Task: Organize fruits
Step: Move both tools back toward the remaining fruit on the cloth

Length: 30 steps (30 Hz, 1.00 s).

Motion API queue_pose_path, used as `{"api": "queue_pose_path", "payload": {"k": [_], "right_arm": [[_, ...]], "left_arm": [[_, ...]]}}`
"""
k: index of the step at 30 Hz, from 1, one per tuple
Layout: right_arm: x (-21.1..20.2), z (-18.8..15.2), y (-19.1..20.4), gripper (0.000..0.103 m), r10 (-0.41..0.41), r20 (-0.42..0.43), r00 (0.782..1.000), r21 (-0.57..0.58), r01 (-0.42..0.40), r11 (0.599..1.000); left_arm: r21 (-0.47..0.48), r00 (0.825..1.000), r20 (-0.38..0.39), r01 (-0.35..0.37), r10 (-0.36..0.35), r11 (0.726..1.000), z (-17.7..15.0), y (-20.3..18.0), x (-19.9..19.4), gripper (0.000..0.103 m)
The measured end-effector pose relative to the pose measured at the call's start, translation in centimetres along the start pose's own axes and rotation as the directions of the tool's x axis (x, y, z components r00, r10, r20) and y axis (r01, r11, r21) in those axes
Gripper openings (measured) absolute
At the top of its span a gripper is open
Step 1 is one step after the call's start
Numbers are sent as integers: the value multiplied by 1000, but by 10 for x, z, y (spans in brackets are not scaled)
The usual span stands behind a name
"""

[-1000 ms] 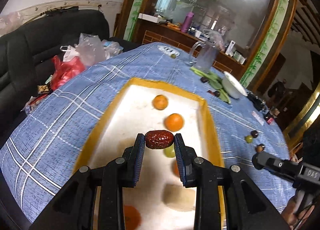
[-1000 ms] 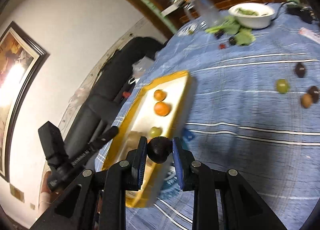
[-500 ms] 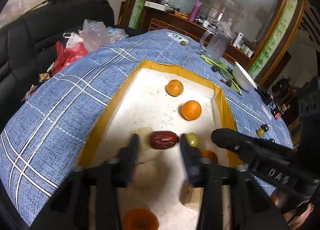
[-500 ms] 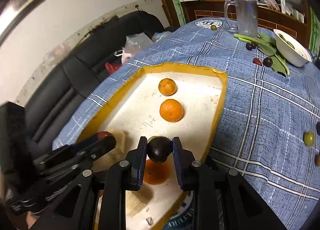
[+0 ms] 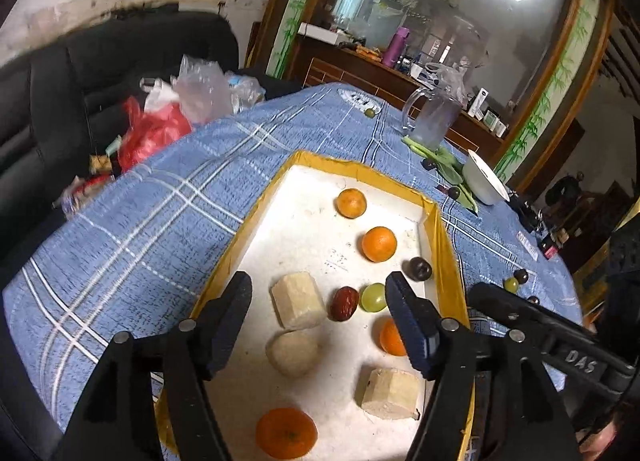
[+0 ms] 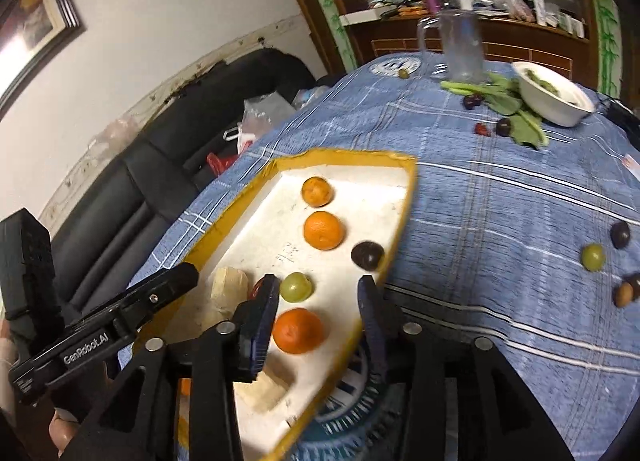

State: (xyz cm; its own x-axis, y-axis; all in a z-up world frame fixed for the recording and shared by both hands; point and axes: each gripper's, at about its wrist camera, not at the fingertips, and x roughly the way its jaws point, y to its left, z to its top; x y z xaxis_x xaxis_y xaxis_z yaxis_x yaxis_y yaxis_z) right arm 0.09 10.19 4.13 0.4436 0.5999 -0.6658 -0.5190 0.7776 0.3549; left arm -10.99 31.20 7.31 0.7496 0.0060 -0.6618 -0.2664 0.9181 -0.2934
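Observation:
A yellow-rimmed white tray [image 5: 444,245] holds several oranges, a green grape [image 5: 373,297], a red date [image 5: 344,303] and a dark plum [image 5: 420,269]. My left gripper [image 5: 320,305] hovers low over the tray with its jaws opening. The date and a beige chunk [image 5: 298,305] lie loose on the tray floor between its fingers, and neither pad touches them. My right gripper [image 6: 318,299] is over the tray's near right side, its jaws also opening around an orange [image 6: 298,331] without touching it. The plum [image 6: 367,255] rests free beyond the right gripper's fingertips, by the rim.
On the blue checked cloth [image 6: 500,221] to the right lie a green grape [image 6: 593,257], a dark plum [image 6: 620,234] and a brown fruit [image 6: 624,295]. Farther back stand a white bowl [image 6: 554,99], leafy greens [image 6: 508,105] and a clear jug [image 6: 460,49]. A black sofa with bags is on the left.
The left jaws spread and the red date dropped onto the tray floor. The right gripper swung in over the tray, let go of the dark plum, and its jaws parted.

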Motion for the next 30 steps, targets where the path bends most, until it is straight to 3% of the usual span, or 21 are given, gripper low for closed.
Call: {"api": "queue_pose_path", "payload": {"k": [6,16,21,30], "right_arm": [[-37,-17,-23,48,-47,30,998,18,47,999],[-77,-48,-71,52,-130,36,991,75,127,989],[-97,-59,-94,53,-172,43,984,101,167,981],[-127,-68,-144,53,-280,56,958,170,267,948]], "left_arm": [[146,996,71,-70,60,987,-7,-39,-21,75],[334,987,119,-139,104,932,-26,-94,-38,80],[352,992,91,-114,87,929,-32,-106,-38,80],[315,1000,26,-14,7,949,-35,-115,-34,80]]}}
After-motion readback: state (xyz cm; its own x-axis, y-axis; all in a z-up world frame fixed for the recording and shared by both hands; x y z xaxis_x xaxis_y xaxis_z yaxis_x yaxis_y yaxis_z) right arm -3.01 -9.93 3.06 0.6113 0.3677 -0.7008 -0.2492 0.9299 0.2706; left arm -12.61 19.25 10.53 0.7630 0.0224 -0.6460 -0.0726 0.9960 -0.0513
